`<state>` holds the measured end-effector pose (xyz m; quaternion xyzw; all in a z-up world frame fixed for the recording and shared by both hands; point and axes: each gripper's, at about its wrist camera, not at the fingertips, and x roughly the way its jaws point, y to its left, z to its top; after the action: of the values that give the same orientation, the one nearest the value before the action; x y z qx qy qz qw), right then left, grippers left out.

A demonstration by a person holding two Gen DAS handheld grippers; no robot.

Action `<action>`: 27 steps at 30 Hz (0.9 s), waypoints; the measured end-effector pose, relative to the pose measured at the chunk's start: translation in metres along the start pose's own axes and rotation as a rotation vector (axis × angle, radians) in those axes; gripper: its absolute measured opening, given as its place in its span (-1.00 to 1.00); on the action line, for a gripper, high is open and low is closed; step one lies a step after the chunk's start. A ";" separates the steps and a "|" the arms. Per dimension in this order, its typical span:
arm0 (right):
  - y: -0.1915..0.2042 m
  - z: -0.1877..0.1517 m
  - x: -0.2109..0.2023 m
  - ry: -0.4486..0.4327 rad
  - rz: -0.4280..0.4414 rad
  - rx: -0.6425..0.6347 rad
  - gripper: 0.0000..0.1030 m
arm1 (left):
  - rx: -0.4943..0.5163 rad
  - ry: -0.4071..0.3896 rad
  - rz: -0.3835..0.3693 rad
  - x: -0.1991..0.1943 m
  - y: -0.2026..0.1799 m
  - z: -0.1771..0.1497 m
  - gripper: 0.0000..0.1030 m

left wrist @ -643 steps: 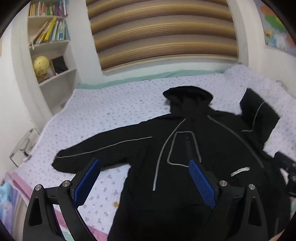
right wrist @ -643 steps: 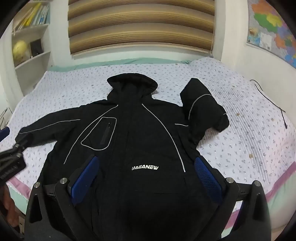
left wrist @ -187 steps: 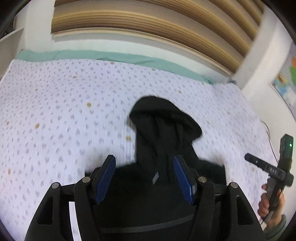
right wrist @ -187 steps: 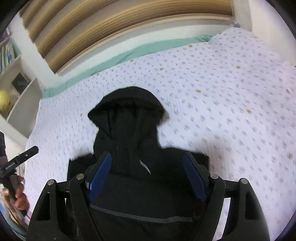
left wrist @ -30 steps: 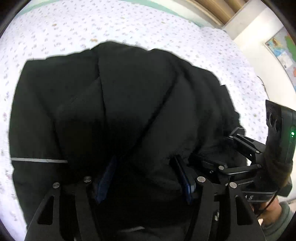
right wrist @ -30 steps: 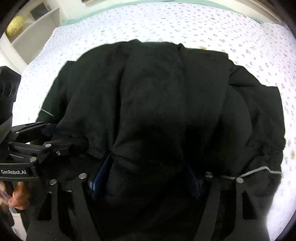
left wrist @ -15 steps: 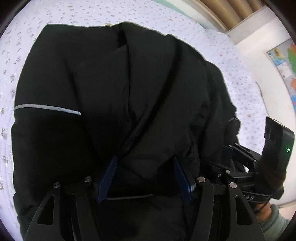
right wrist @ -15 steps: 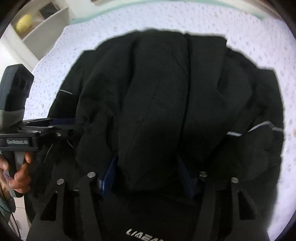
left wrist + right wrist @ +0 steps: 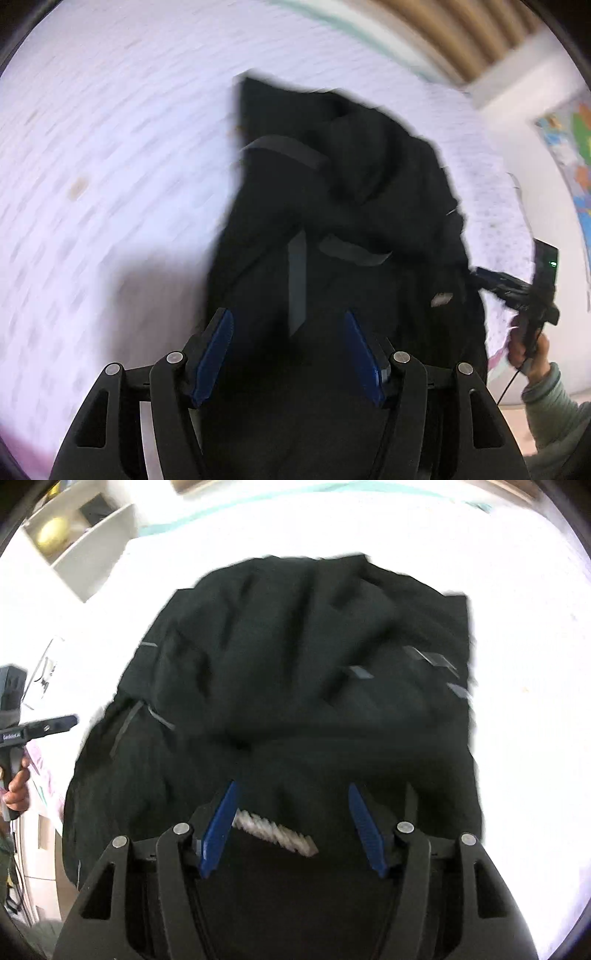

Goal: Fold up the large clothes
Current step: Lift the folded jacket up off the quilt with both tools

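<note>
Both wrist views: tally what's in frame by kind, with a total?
Black jacket: 1
Grippers: 2, left gripper and right gripper
Bed with patterned sheet: 1
Shelf unit: 1
Yellow round object on the shelf: 1
Wall map: 1
Total: 7

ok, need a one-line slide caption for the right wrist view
Right gripper hovers open over the folded black jacket on the bed; left gripper at frame edge.
</note>
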<state>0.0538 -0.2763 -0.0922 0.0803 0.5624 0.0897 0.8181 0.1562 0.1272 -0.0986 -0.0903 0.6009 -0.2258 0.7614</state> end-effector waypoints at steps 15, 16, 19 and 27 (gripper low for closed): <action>-0.088 -0.147 -0.041 0.181 -0.044 0.327 0.26 | -0.206 0.184 -0.043 0.024 0.058 -0.104 0.24; -0.090 -0.155 -0.039 0.197 -0.033 0.343 0.26 | -0.203 0.185 -0.041 0.026 0.057 -0.104 0.24; -0.093 -0.174 -0.027 0.238 0.002 0.388 0.26 | -0.188 0.196 -0.031 0.031 0.053 -0.103 0.24; -0.070 -0.164 -0.049 0.123 0.274 0.383 0.06 | -0.165 0.098 -0.389 0.011 -0.012 -0.085 0.22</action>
<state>-0.1124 -0.3506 -0.1224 0.3039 0.6019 0.0961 0.7322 0.0738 0.1228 -0.1259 -0.2556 0.6249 -0.3225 0.6634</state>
